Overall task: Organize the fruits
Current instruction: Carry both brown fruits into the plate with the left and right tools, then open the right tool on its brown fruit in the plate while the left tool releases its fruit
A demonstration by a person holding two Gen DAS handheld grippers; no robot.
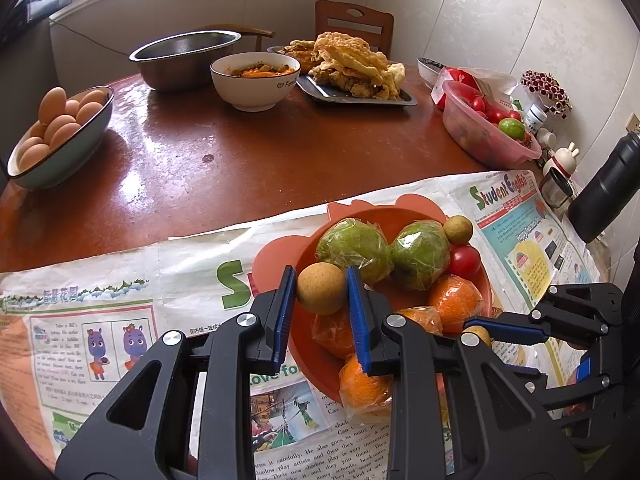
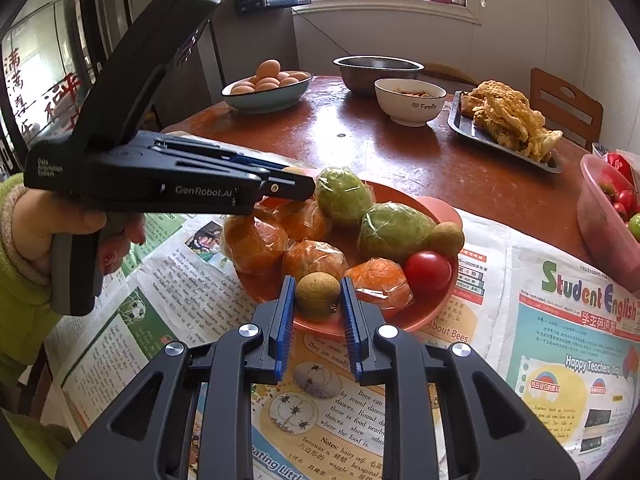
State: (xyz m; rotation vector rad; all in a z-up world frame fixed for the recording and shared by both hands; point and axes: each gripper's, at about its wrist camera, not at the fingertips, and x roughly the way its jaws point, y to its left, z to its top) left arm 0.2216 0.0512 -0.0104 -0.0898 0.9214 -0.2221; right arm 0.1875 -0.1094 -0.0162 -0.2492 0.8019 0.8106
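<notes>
Two small brown fruits, likely longans, are each pinched in a gripper above the near side of the orange bowl (image 2: 440, 208): the left gripper (image 1: 322, 288) has its blue pads pressed on a pale longan (image 1: 321, 288), and the right gripper (image 2: 316, 296) is clamped on a darker longan (image 2: 317, 295).

Judging by this, the step in hand is carrying these two between bowl and sorting spot; whether they are being lifted out or set in cannot be told. The next move calls for keeping each pinch firm and the two tools apart, as they sit close together.

Counted in the bowl: four wrapped oranges, two wrapped green fruits, one cherry tomato (image 2: 427, 271), one loose longan (image 2: 446, 238). The bowl rests on newspaper (image 2: 560, 320) along the table's near edge.
</notes>
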